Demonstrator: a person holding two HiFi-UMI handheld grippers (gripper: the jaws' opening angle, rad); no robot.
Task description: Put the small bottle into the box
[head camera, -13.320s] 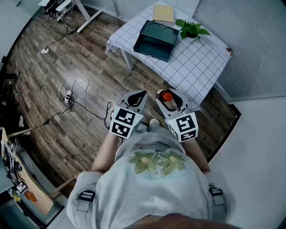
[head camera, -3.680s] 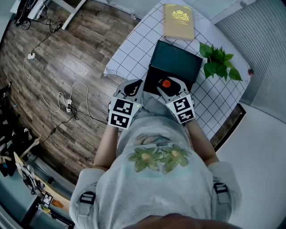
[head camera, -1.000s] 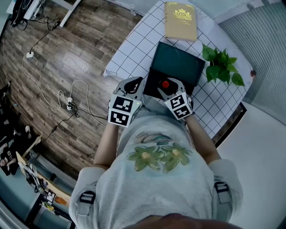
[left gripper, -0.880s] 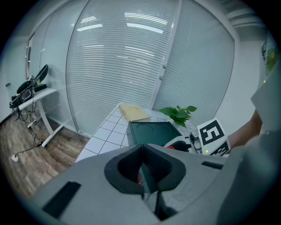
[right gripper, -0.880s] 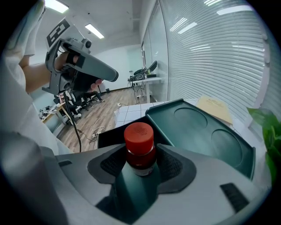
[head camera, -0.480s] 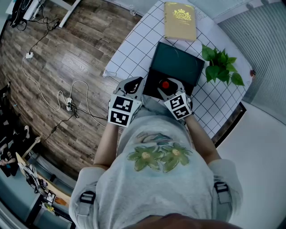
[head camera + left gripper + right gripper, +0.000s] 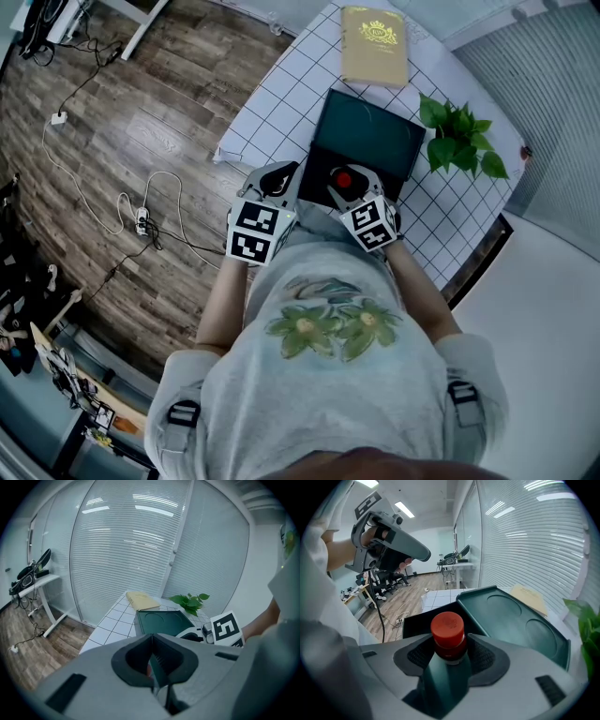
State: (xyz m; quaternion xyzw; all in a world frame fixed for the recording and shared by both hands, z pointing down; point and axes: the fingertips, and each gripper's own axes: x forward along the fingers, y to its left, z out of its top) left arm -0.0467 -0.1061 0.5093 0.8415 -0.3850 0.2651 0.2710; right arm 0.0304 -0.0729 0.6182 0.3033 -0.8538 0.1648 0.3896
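Head view, read left to right, all places taken from the box.

- Left claw (image 7: 281, 178), grey, two-jaw, with a black-and-white marker cube: held just left of the box's near corner, off the bench edge. Left claw view shows the left claw (image 7: 152, 667) with its jaws pressed together on a single seam, nothing between them. Judged parked there to leave the box mouth free.
- Box (image 7: 370, 136): dark green, hinged, lying open on the white grid-cloth bench (image 7: 281, 103). The black tray is on the near side and the green lid, with two round recesses, is laid back on the far side. Open and flat, so a drop from above should suit it.
- Right claw (image 7: 349, 187), same build: over the near part of the box's tray. Right claw view shows the right claw (image 7: 449, 660) clamped on the small bottle (image 7: 447, 630), dark body with a red screw cap, upright, pads on its shoulder just below the cap. From above, the small bottle (image 7: 343, 178) shows as a red dot over the tray. It is not yet released, and I cannot tell if its base is below the box's walls.
- Beyond the box's far edge lies a tan hardcover book (image 7: 374, 45). Right of the box stands a small green leafy plant (image 7: 459, 145).

Count: two claws, one small bottle, one box, one book, one plant.
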